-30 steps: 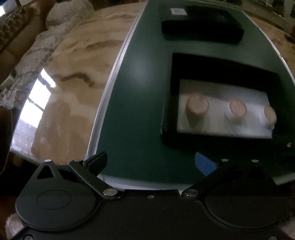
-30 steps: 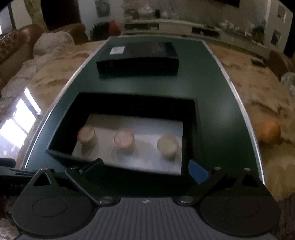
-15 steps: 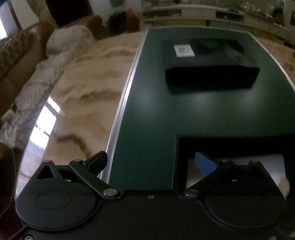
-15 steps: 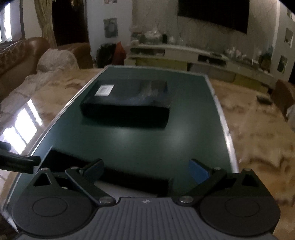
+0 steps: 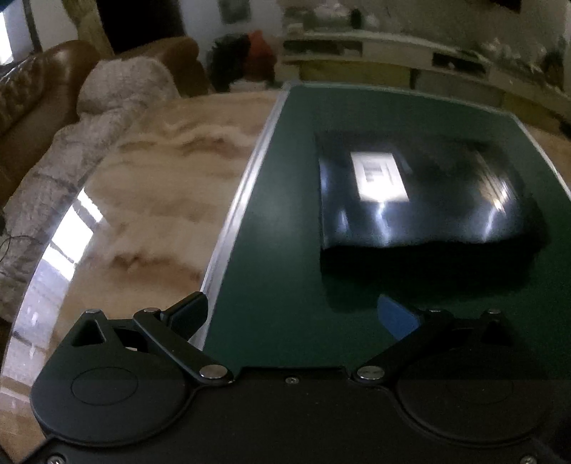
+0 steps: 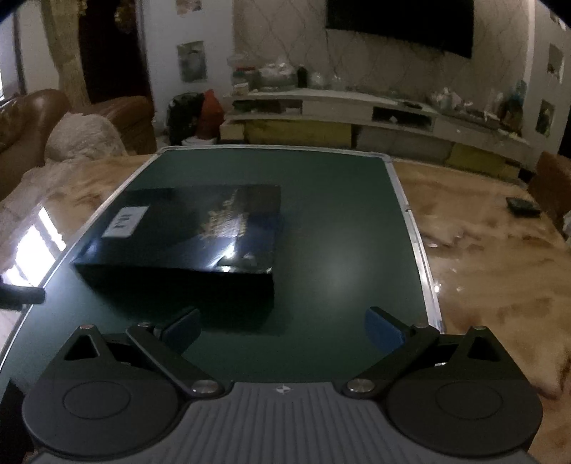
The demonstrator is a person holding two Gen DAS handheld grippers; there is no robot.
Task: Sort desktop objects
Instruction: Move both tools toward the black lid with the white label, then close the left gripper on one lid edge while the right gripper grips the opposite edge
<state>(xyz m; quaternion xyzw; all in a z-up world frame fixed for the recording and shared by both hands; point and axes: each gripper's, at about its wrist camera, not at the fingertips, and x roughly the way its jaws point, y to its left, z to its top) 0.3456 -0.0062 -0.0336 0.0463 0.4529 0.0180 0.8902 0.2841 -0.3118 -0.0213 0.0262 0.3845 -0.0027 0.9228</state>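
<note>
Behind your workspace runs a long white media shelf cluttered with small items, with a dark screen on the wall above it and a brown leather sofa off to the left, a pale fuzzy throw draped over it. Your marbled tan surface carries a dark green mat with a silver edge.

On that mat lies the one task item you can see: a glossy black box, flat and closed, with a white label near its left end and faint gold print on the lid. From the right wrist view it sits on the left half of the mat, just ahead of your right claw. From the left wrist view the same black box sits ahead and to the right of your left claw, its label blurred and unreadable.

Your right claw has its two blue-padded fingers spread wide apart, with nothing between them, over bare mat near the box's front face. Your left claw is spread apart too and holds nothing; its left finger hangs over the mat's silver edge, its right finger over the green. The tip of your left claw pokes into the right wrist view at the far left.

A small dark remote-like object rests far out on the right side of the surface.
</note>
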